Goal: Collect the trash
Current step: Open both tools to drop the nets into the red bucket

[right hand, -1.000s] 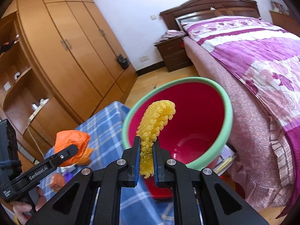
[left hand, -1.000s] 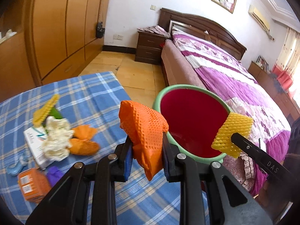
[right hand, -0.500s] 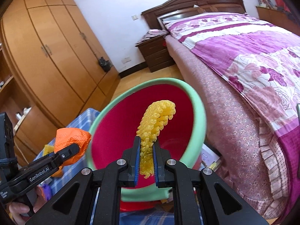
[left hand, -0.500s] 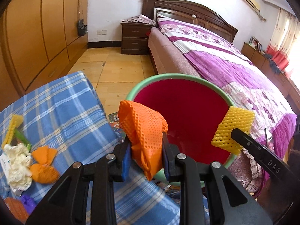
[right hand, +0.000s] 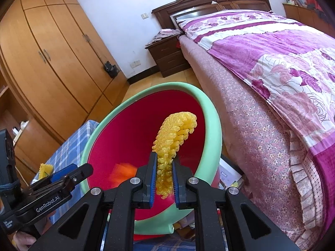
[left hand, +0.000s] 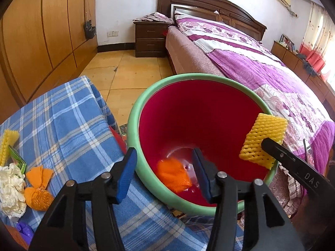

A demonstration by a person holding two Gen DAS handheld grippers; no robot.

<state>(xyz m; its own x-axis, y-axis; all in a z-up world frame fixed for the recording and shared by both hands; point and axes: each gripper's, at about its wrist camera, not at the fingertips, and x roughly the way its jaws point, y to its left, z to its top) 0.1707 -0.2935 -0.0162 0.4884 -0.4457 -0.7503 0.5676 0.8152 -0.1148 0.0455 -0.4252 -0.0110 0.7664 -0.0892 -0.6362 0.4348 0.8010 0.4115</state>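
Note:
A red bin with a green rim stands beside the table, also seen as the bin in the right wrist view. An orange foam net lies at its bottom, blurred as the net from the right. My left gripper hangs over the bin's near rim; its jaws are opening with nothing between the pads. My right gripper is shut on a yellow foam net above the bin, visible too as the net at the right of the left wrist view.
A blue plaid tablecloth carries more litter: a second orange net, crumpled white tissue, a yellow net and a green packet. A bed and a wardrobe flank the tiled floor.
My left gripper's jaws spread apart and the orange net dropped from them into the bin. Both grippers moved over the bin's mouth, the right still holding the yellow net.

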